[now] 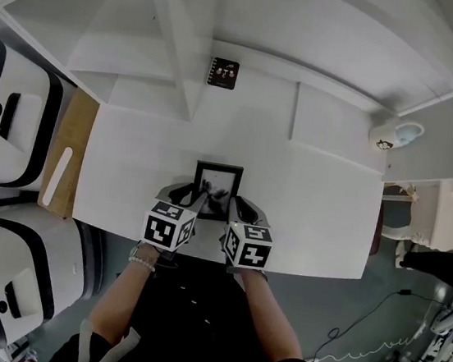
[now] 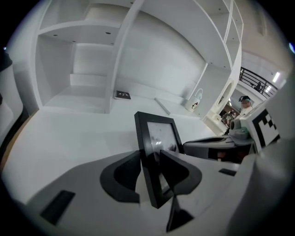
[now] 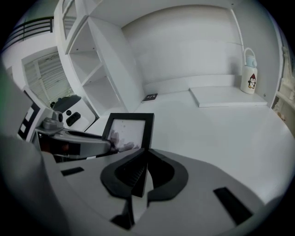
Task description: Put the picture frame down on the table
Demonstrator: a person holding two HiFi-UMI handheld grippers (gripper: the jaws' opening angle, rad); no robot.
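I held picture frame [image 1: 216, 188] mid-picture, long axis up-picture; left gripper [image 2: 150, 156] clamped its left edge, right gripper [image 3: 146, 156] its right edge, white table [image 1: 312, 220] beneath.

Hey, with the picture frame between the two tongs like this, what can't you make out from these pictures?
Whether the picture frame rests on the table: its lower edge is behind the marker cubes in the head view, behind the left tongs and right tongs in the gripper views.
The photo inside it: too small and blurred everywhere.
Print on the black card: too small, head view.
The frame's back: turned away in all views.
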